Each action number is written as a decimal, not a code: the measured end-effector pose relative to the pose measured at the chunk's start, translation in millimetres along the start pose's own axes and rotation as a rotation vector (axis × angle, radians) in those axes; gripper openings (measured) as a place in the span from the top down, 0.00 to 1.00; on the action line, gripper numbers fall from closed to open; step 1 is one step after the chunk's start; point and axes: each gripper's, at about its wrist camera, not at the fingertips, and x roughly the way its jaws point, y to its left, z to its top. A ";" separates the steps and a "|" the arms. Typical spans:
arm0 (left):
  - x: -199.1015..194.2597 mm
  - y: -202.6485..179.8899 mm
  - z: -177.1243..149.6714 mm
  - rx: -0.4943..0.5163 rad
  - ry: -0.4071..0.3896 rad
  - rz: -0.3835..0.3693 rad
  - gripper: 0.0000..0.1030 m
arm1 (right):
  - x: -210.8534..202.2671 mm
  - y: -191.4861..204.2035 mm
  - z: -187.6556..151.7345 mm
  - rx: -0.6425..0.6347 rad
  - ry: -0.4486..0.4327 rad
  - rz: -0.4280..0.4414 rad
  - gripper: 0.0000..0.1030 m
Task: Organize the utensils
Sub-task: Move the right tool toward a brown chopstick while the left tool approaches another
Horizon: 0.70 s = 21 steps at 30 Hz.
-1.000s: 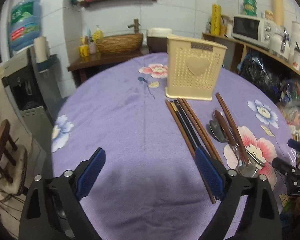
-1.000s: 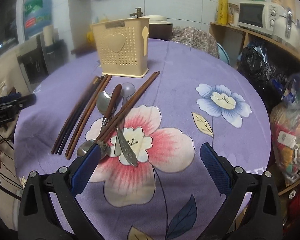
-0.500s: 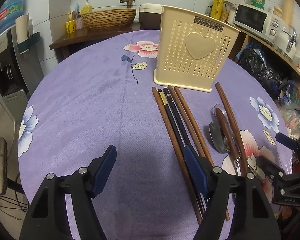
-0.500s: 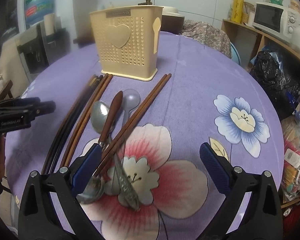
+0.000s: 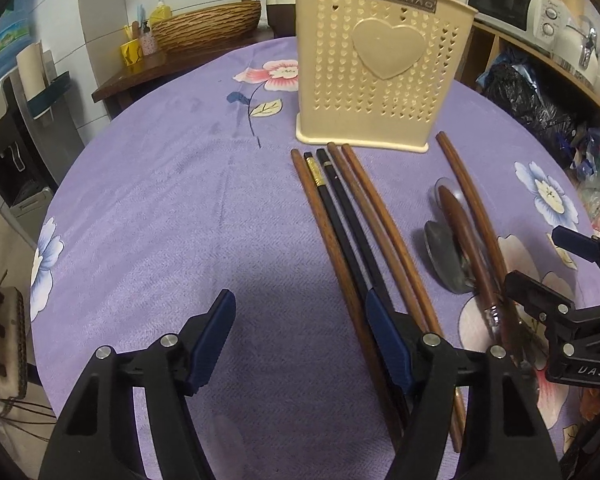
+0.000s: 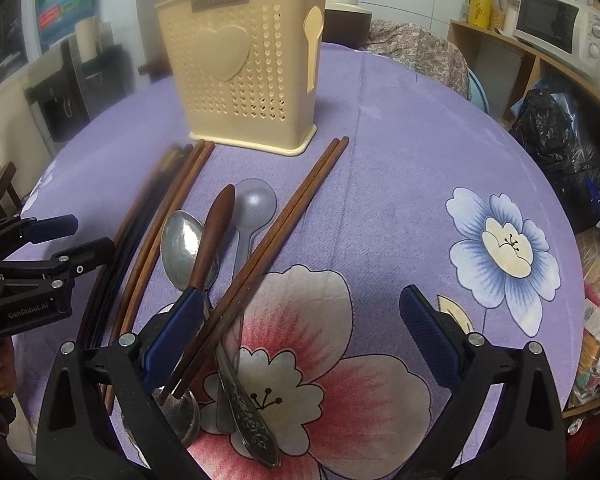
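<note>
A cream perforated utensil holder (image 5: 380,76) with a heart on its front stands on the purple flowered tablecloth (image 5: 172,216); it also shows in the right wrist view (image 6: 248,68). Several brown and black chopsticks (image 5: 352,232) lie in front of it. My left gripper (image 5: 300,332) is open and empty, its right finger over the chopsticks' near ends. To the right lie a metal spoon (image 6: 182,244), a grey spoon (image 6: 254,208), a brown-handled utensil (image 6: 212,236) and a chopstick pair (image 6: 296,212). My right gripper (image 6: 300,320) is open and empty above them.
A counter with a woven basket (image 5: 208,26) stands behind the table. Shelves with a microwave (image 6: 552,24) and black bags (image 6: 552,140) line the right side. A water dispenser (image 5: 8,152) stands at the left. The table edge drops off close by on the right.
Both grippers have moved forward and lower toward the utensils. The holder looms larger in both views. Both stay open and empty.
</note>
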 end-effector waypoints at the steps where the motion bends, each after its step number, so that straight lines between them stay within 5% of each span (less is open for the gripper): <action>1: -0.2 1.7 -0.9 -0.007 -0.002 -0.002 0.34 | 1.9 1.1 0.0 -0.004 0.005 -0.004 0.05; 12: -0.2 10.9 -0.2 0.022 0.010 0.032 0.31 | -0.4 -32.8 -7.7 0.022 0.031 -0.072 0.05; 21: 9.0 29.1 12.4 0.010 0.046 0.052 0.31 | -6.8 -60.3 10.4 0.092 -0.005 -0.016 0.06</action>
